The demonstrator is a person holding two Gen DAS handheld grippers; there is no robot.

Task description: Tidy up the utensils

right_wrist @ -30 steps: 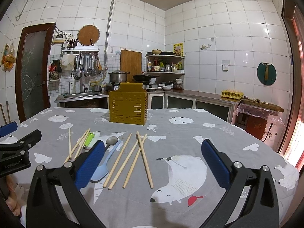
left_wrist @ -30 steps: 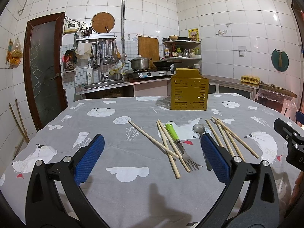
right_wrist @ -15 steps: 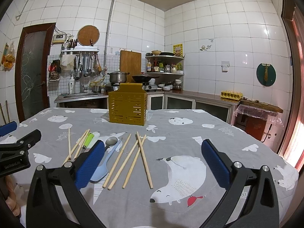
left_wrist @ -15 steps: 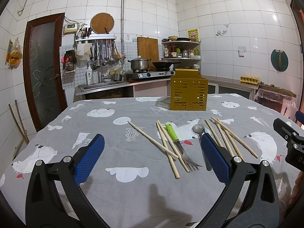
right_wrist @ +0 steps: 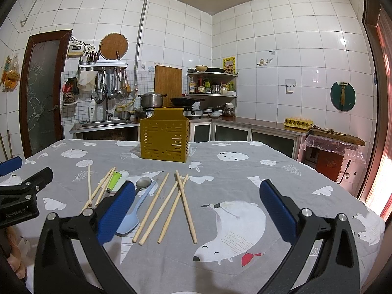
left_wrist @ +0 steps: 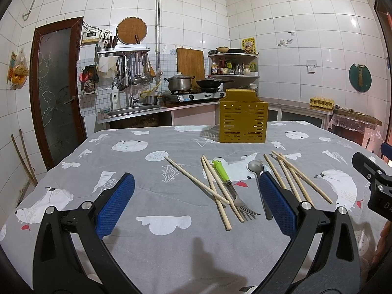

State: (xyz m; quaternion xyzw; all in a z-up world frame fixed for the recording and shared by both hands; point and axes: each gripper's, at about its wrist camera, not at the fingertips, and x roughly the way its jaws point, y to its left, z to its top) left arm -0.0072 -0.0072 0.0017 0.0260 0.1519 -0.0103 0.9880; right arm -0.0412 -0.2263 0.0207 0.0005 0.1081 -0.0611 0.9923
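Observation:
A yellow slotted utensil holder (left_wrist: 242, 122) (right_wrist: 164, 138) stands upright at the far side of the table. Before it lie several wooden chopsticks (left_wrist: 213, 188) (right_wrist: 169, 205), a fork with a green handle (left_wrist: 226, 183) (right_wrist: 113, 181), a metal spoon (left_wrist: 256, 169) (right_wrist: 143, 183) and a light blue spatula (right_wrist: 133, 216). My left gripper (left_wrist: 196, 202) is open and empty above the near cloth, left of the utensils. My right gripper (right_wrist: 197, 208) is open and empty over the right chopsticks.
The table carries a grey cloth with polar bears (right_wrist: 232, 225). Behind it are a sink and stove counter (left_wrist: 156, 107), a corner shelf (right_wrist: 212, 83) and a brown door (left_wrist: 56, 93). A wrapped side table (right_wrist: 330, 147) stands at the right.

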